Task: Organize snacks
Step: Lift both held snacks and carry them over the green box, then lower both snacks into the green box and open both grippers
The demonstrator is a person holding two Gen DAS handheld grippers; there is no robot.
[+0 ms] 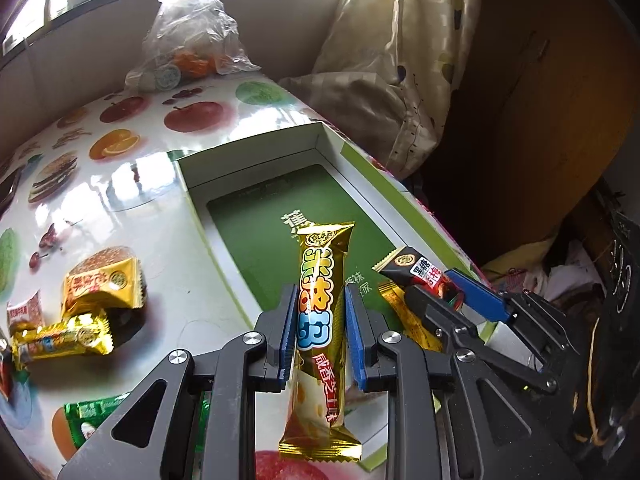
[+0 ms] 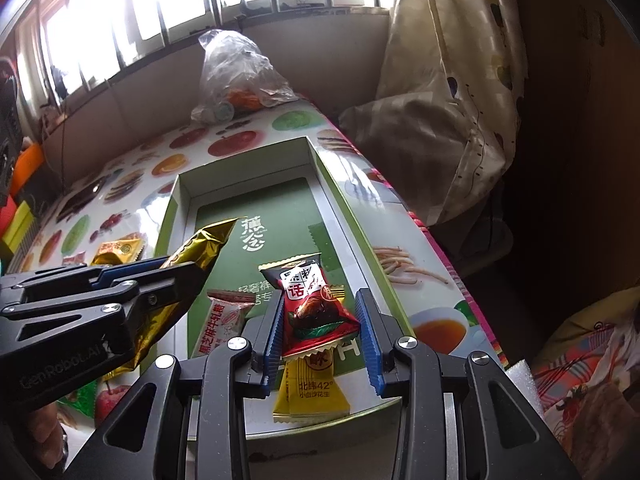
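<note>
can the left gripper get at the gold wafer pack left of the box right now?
Probably not yet. The left gripper is shut on the long gold snack bar over the green box. The gold wafer pack lies uncovered on the table, so the path looks clear after release.

Left gripper (image 2: 176,276) body read "GenRobot.AI". Yellow packet (image 2: 310,394) in the green box (image 2: 340,200) read "北纬42°". White candy wrapper (image 2: 224,320) read "黑芝麻牛轧糖". Box floor carried "蕉念".

gold snack bar (image 1: 320,300) | red-black candy (image 2: 312,304) | green box (image 2: 280,216) | fruit-print tablecloth (image 1: 120,184)
</note>
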